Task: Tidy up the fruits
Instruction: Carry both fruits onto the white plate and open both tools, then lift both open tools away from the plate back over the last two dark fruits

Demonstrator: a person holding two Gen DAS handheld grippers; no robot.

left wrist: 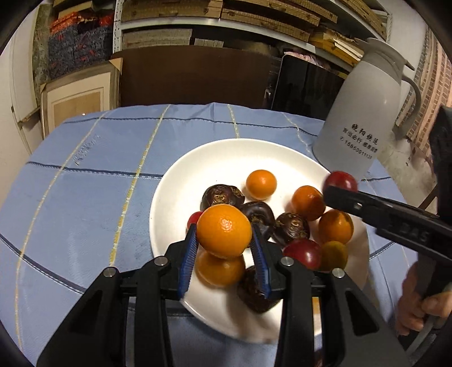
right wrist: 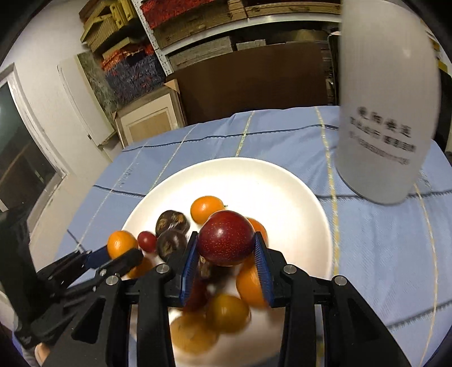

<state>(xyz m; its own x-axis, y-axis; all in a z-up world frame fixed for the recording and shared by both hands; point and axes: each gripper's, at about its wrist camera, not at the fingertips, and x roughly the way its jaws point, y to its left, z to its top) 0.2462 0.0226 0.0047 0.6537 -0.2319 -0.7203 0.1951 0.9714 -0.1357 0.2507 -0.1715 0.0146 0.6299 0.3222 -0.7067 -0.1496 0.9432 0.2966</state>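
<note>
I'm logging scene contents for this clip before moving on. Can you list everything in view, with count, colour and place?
plate: one, white, centre of the cloth, holding loose fruit
orange fruits: about five on the plate, plus one in the left claw
dark brown wrinkled fruits: about four, on the plate
red fruits: two on the plate (one large, one small), plus one in the right claw
yellow-green fruit: one, near edge of the plate
tablecloth: one, blue with checked lines, covering the table
jug: one, white with printed text, right of the plate
shelves: stacked boxes, background
left claw: shut on orange fruit
right claw: shut on red fruit
hand: one, holding the right claw's handle
</note>
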